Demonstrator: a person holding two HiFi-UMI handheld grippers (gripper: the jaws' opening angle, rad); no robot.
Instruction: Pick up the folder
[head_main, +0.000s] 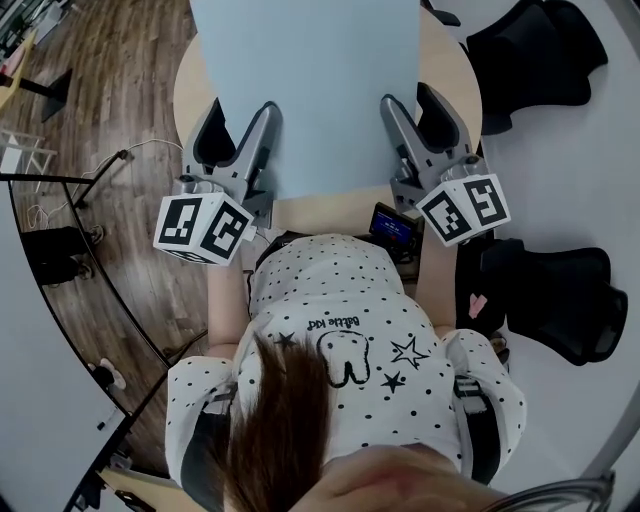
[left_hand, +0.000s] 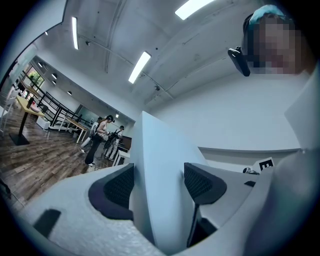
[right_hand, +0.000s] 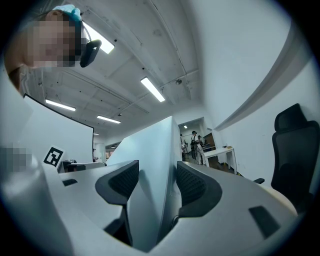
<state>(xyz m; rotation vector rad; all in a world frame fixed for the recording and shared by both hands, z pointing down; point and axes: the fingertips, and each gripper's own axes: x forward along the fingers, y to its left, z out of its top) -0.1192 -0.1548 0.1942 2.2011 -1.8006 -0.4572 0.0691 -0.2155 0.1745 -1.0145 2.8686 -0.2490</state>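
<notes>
A pale blue folder (head_main: 305, 90) is held up over the round wooden table (head_main: 335, 215), gripped at both lower corners. My left gripper (head_main: 266, 118) is shut on its left edge, and my right gripper (head_main: 388, 108) is shut on its right edge. In the left gripper view the folder (left_hand: 160, 170) stands edge-on between the dark pads of the left gripper (left_hand: 159, 182). The right gripper view shows the same sheet (right_hand: 155, 160) clamped between the pads of the right gripper (right_hand: 157, 182). The folder's far end runs out of the top of the head view.
Black office chairs stand at the upper right (head_main: 535, 50) and right (head_main: 560, 295) of the table. A small device with a lit screen (head_main: 392, 228) lies at the table's near edge. Wooden floor and desk legs (head_main: 60, 180) lie left. People (left_hand: 100, 137) stand far off.
</notes>
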